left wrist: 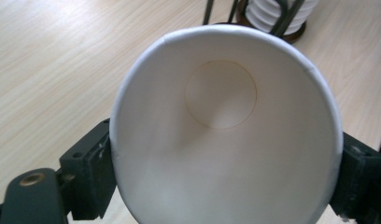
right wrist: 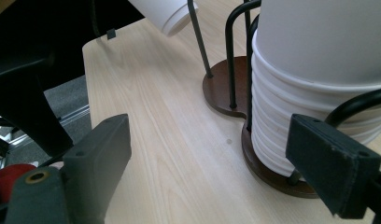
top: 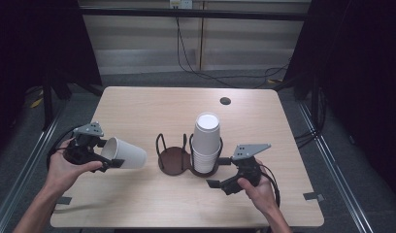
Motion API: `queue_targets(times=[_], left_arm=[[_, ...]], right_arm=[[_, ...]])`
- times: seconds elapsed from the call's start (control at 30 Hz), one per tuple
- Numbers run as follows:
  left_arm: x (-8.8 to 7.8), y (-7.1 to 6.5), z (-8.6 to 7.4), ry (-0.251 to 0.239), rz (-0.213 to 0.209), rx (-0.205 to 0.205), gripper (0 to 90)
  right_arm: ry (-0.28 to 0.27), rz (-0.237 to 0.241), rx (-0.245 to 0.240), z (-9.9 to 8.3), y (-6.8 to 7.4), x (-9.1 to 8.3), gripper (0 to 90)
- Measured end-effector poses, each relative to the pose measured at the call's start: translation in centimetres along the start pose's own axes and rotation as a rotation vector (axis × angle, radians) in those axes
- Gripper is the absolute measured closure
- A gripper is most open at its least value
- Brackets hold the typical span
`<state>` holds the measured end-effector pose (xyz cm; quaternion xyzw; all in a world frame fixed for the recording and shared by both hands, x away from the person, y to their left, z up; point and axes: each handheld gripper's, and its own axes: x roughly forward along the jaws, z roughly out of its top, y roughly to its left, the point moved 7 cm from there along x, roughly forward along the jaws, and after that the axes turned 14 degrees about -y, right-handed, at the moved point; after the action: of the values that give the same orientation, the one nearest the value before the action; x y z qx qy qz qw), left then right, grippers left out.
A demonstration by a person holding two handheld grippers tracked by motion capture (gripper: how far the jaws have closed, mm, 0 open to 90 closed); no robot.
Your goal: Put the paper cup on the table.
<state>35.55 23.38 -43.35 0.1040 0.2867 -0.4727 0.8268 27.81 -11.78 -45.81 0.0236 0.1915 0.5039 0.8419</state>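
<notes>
Cup (top: 125,154), white paper, lying sideways above table (top: 138,104) clamped at rim in left gripper (top: 108,160), w/ cup stack (top: 206,143) in wire holder (top: 173,160) just right, right gripper (top: 220,172) jaws apart beside stack

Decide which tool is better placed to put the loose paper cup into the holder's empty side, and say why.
Left. The left tool already grips the cup, bottom towards the empty side. The right tool is open by the stack.
</notes>
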Motion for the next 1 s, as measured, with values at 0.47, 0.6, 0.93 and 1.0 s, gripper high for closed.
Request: queue_targets(times=[0.47, 0.6, 0.93, 1.0], left_arm=[[1.6, 2.6, 1.8, 0.149, 0.065, 0.035, 13.6], [2.7, 2.6, 2.1, 0.186, 0.057, 0.050, 13.6], [4.8, 2.9, 2.0, 0.327, 0.062, 0.088, 13.4], [5.0, 3.3, 2.2, 0.331, 0.060, 0.071, 13.3]], right_arm=[[0.016, -0.047, 0.006, -0.5, -0.7, 0.0, 14.2], [0.016, -0.046, 0.005, -0.5, -0.7, -0.1, 14.2], [0.017, -0.047, 0.015, -0.8, -0.9, 0.1, 14.2], [0.022, -0.043, 0.013, -0.9, -0.8, 0.1, 14.2]])
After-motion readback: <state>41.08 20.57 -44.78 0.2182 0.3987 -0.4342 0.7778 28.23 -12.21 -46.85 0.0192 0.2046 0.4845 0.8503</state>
